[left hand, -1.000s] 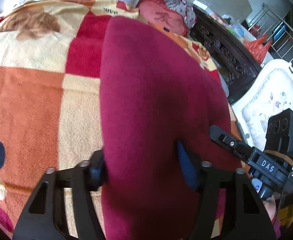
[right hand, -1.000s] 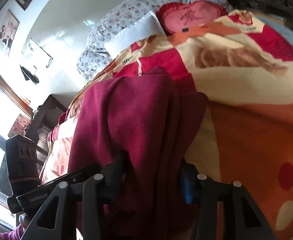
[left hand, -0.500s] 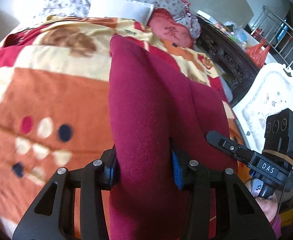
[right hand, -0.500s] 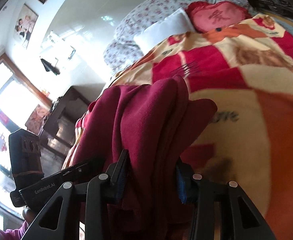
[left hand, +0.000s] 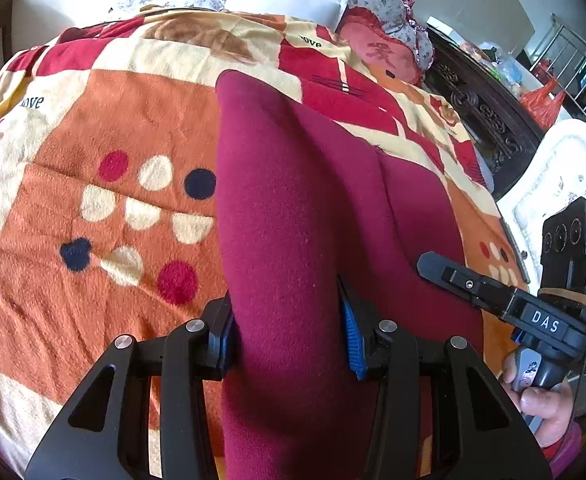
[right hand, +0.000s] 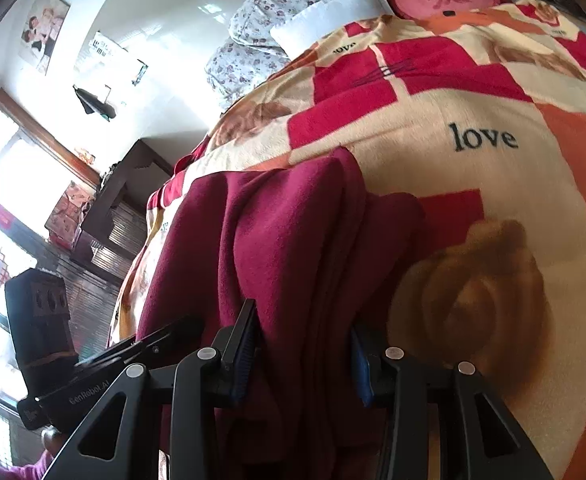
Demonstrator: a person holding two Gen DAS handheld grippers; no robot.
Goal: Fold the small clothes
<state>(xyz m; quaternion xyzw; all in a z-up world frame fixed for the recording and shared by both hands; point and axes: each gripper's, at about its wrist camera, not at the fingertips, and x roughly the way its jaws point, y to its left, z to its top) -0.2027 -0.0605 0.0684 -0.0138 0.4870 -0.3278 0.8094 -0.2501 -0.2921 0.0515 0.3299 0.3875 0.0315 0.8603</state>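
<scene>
A dark red fleece garment (left hand: 293, 208) hangs folded over between both grippers above the bed. My left gripper (left hand: 289, 328) is shut on one edge of it; the cloth fills the gap between its blue pads. My right gripper (right hand: 301, 356) is shut on the bunched layers of the same garment (right hand: 285, 248). In the left wrist view the right gripper (left hand: 533, 304) shows at the right, held in a hand. In the right wrist view the left gripper (right hand: 53, 360) shows at the lower left. The garment's lower part is hidden behind the fingers.
An orange, red and cream patterned blanket (left hand: 93, 200) covers the bed under the garment. A white pillow (left hand: 285, 0) and a red cushion (left hand: 381, 52) lie at the head. A dark carved wooden bed frame (left hand: 485, 120) and a white chair (left hand: 553, 184) stand to the right.
Both grippers have lifted and pulled back with the garment. The cloth now hangs narrower and more bunched, and more of the blanket shows beneath it.
</scene>
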